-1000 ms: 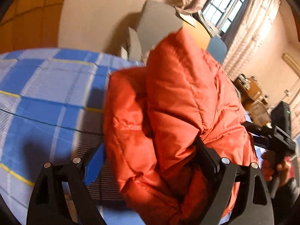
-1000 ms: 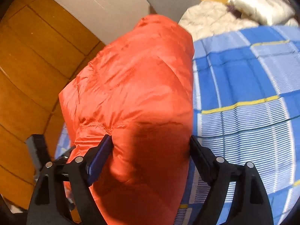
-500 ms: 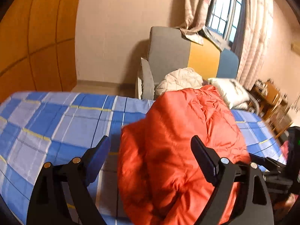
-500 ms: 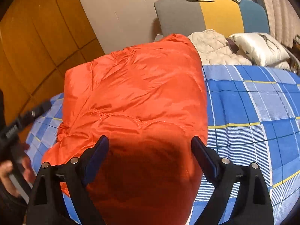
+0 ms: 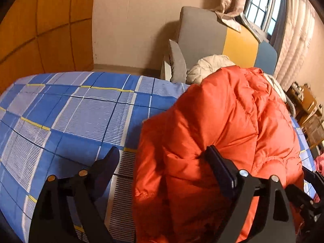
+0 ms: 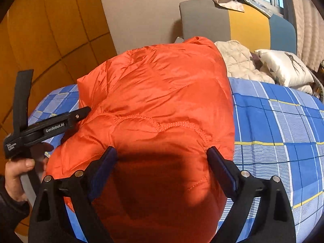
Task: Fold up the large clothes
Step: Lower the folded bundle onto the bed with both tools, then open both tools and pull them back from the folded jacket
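The orange down jacket lay bundled in a thick fold on the blue plaid bed, toward its near edge; tidying looked left. A second earlier both grippers clamped it; now the left gripper and right gripper stood wide, the right's jaws having just opened, the jacket unpressed between them

orange jacket hides the bed beneath; lower edge cropped.

Orange quilted puffer jacket on a bed sheet checked blue and pale blue with thin yellow and white lines. Sofa back in grey, yellow and blue blocks. Cream quilted garment, white cushion (dark print), orange-brown wooden panels.
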Demonstrator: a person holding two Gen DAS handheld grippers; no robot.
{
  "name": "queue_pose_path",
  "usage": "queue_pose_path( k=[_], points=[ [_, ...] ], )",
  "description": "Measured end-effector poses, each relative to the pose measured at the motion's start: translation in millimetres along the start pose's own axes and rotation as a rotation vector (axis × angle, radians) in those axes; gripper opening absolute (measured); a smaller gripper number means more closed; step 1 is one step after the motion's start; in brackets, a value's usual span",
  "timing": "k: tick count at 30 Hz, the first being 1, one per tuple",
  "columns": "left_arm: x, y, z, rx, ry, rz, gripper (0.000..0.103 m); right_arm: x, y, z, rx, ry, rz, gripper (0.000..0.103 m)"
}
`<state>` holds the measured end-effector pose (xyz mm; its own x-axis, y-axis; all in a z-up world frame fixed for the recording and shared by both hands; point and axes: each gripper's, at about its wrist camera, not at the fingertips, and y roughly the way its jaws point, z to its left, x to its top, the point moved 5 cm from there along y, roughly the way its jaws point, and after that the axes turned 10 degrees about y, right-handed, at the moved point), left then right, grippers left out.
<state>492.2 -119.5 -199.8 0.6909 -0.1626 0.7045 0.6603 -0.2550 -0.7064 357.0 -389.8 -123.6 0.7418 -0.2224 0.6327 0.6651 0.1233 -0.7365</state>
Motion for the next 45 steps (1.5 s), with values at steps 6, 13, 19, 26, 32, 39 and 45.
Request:
queue_pose_path(
  k=[6, 13, 19, 26, 32, 39, 45],
  points=[
    [-2.9, -9.0, 1.2, -0.022, -0.039, -0.041, 0.088, -2.9, -9.8, -0.7, -0.054, 0.037, -0.044, 0.092],
    [-2.9, -33.2, -8.0, -0.025, -0.014, -0.102, 0.093, -8.5, -16.4, 2.1, -0.110, 0.062, -0.083, 0.092],
    [-1.0, -56.0, -17.1, -0.021, 0.004, -0.144, 0.094, -13.0, -22.7, 8.5, -0.157, 0.048, -0.115, 0.092],
    [-5.5, -82.1, -24.1, 0.008, 0.020, -0.174, 0.099, -20.2, -30.8, 14.0, -0.225, 0.047, -0.154, 0.092],
    [-17.7, -105.4, -27.2, 0.058, 0.046, -0.204, 0.101, -28.6, -44.6, 19.5, -0.274, 0.051, -0.194, 0.097],
    [-38.1, -128.4, -28.3, 0.083, 0.054, -0.212, 0.101, -45.9, -65.8, 21.3, -0.339, 0.080, -0.246, 0.100],
    [-58.9, -139.9, -26.7, 0.102, 0.052, -0.197, 0.101, -61.8, -78.5, 16.2, -0.403, 0.119, -0.260, 0.100]
  ],
)
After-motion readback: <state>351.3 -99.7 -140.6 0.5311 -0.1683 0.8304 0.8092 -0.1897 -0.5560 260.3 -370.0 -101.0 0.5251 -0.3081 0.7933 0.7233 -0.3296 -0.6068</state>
